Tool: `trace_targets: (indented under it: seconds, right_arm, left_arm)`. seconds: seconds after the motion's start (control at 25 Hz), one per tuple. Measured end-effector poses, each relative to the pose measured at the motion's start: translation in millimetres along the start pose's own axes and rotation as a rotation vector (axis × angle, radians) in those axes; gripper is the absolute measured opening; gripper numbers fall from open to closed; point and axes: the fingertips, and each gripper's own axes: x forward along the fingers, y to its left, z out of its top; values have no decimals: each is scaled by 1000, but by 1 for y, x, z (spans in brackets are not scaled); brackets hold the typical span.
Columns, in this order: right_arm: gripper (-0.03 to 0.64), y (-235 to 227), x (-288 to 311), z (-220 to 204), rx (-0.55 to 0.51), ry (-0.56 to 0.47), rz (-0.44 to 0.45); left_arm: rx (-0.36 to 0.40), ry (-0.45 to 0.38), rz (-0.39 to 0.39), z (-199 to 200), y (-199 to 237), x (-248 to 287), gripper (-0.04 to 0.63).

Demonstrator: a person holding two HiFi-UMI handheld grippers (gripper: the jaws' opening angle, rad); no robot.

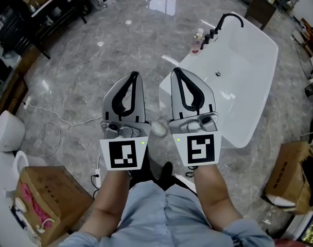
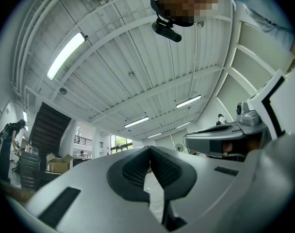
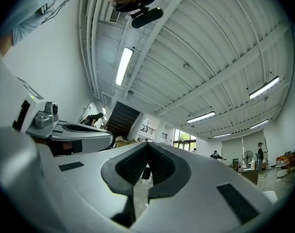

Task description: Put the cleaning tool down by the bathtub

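The white bathtub [image 1: 249,86] stands on the grey floor at the upper right of the head view, with a black tap [image 1: 224,23] and a small bottle [image 1: 198,39] on its near end. My left gripper [image 1: 134,76] and right gripper [image 1: 175,72] are held side by side in front of me, just left of the tub. Both are shut with nothing between the jaws. In the gripper views, the left gripper [image 2: 149,149] and right gripper [image 3: 148,145] point up at the ceiling. A small pale lump [image 1: 159,129] lies on the floor between them; I cannot tell what it is.
An open cardboard box [image 1: 48,199] with pink items sits at the lower left, a white rounded appliance [image 1: 7,130] beside it, and a white cable [image 1: 53,123] trails over the floor. A brown paper bag [image 1: 293,176] stands right of the tub. Dark furniture [image 1: 48,9] lines the far left.
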Motion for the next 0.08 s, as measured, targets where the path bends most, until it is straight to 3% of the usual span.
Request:
trace_targets:
  seconds: [0.08]
  right_arm:
    - [12, -1, 0, 1, 2, -7, 0]
  left_arm:
    - [0, 1, 3, 0, 0, 1, 17]
